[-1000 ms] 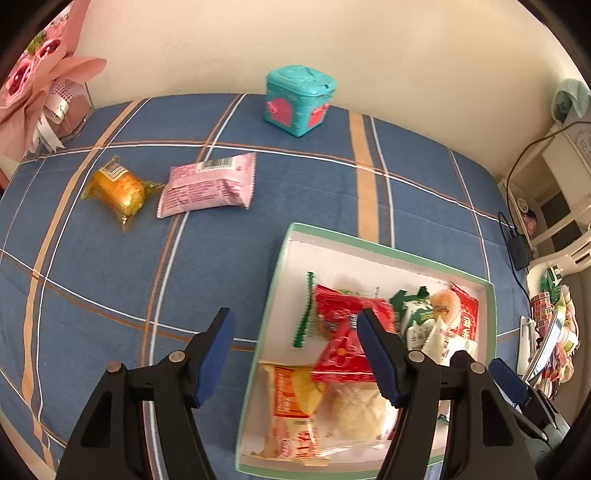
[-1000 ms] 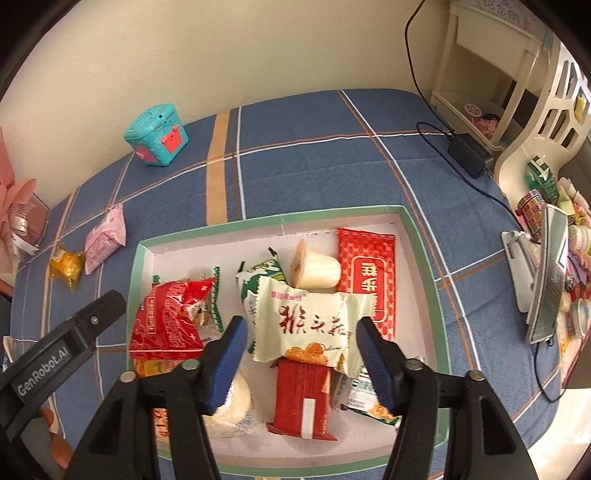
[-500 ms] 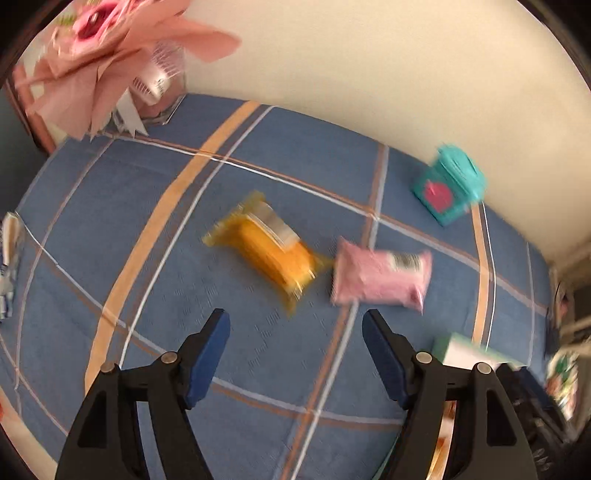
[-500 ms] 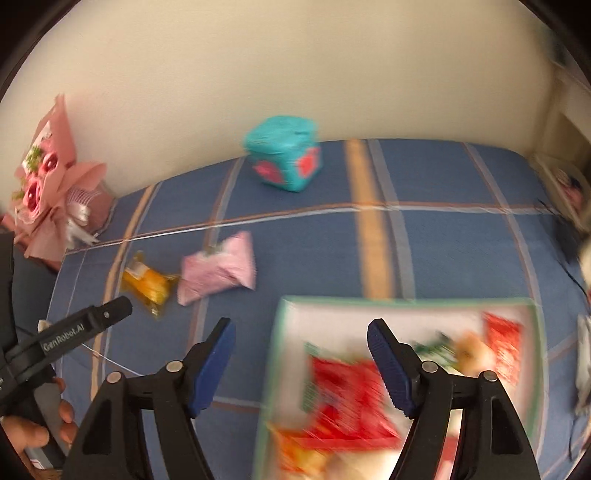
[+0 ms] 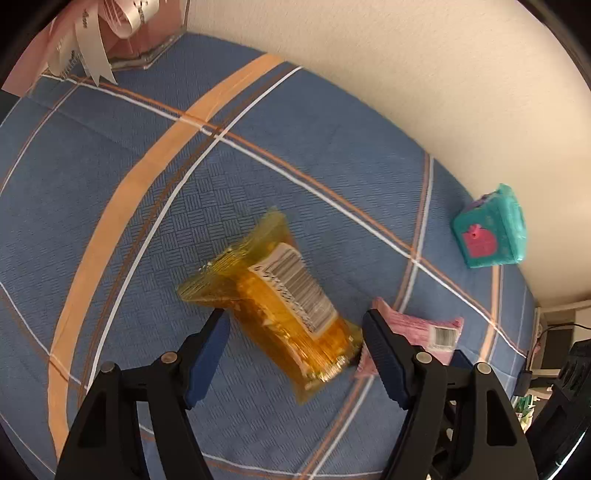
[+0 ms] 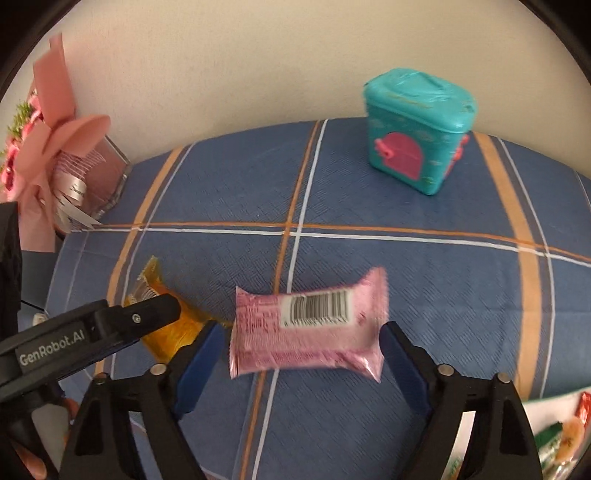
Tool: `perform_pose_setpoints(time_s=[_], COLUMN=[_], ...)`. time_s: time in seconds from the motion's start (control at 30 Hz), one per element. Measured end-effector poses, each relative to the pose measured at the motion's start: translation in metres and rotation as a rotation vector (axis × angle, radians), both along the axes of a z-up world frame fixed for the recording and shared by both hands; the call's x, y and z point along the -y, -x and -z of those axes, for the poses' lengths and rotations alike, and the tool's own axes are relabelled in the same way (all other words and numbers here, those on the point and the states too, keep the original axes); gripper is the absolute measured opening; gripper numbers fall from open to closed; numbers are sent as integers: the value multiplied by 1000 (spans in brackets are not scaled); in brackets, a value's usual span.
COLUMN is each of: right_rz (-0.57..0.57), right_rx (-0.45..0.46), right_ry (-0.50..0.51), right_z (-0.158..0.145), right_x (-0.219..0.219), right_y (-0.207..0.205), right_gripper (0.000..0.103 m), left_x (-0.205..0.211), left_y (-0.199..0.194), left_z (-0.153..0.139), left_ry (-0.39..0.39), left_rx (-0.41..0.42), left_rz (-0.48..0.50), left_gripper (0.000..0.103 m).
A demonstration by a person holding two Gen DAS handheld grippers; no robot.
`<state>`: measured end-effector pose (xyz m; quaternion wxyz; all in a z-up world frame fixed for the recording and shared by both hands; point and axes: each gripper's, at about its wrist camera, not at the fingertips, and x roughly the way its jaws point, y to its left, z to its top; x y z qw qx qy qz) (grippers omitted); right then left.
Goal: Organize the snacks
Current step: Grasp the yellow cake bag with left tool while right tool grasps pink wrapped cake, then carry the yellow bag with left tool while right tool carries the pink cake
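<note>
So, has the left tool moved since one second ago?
Yes. The left tool was over the snack box; now it brackets the yellow packet on the blue cloth, nearer the pink bouquet.

Bare blue plaid cloth (image 6: 406,280) is seen btwn the pink foil snack pack (image 6: 308,326) and the teal plastic box w/ pink door (image 6: 413,133) by the wall; room there for a claw. Orange clear-wrapped snack (image 5: 280,306) lies just beside the pink pack, gap narrow. Left edge is blocked by a pink paper bouquet (image 6: 48,155); white tray w/ green rim (image 6: 554,400) crowds lower right.
</note>
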<state>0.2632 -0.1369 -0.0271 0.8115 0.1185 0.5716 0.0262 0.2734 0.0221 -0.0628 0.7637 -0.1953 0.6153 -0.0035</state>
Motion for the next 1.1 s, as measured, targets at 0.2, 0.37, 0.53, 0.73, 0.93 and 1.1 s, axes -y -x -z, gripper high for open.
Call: perform_pose_setpoints(time_s=[0.2, 0.37, 0.53, 0.73, 0.93, 1.1], right_rz=[-25, -46, -48, -43, 20, 100], right_rx=[-9, -7, -24, -43, -6, 44], right_ry=[44, 77, 73, 38, -63, -47], right_z=[15, 19, 27, 11, -28, -77], right_x=[-10, -17, -26, -11, 19, 63], right_y=[-8, -5, -4, 14, 69, 131], right_gripper=[91, 90, 88, 78, 78, 78], left_x=[-5, -7, -12, -12, 4, 39], left_y=[-2, 6, 15, 35, 77, 125], left_z=[18, 16, 15, 10, -15, -48], left_ry=[-16, -46, -45, -63, -56, -12], left_rx=[-28, -14, -25, -30, 3, 66], left_rz=[-28, -35, -41, -42, -21, 32], left_gripper=[71, 43, 43, 42, 41, 41])
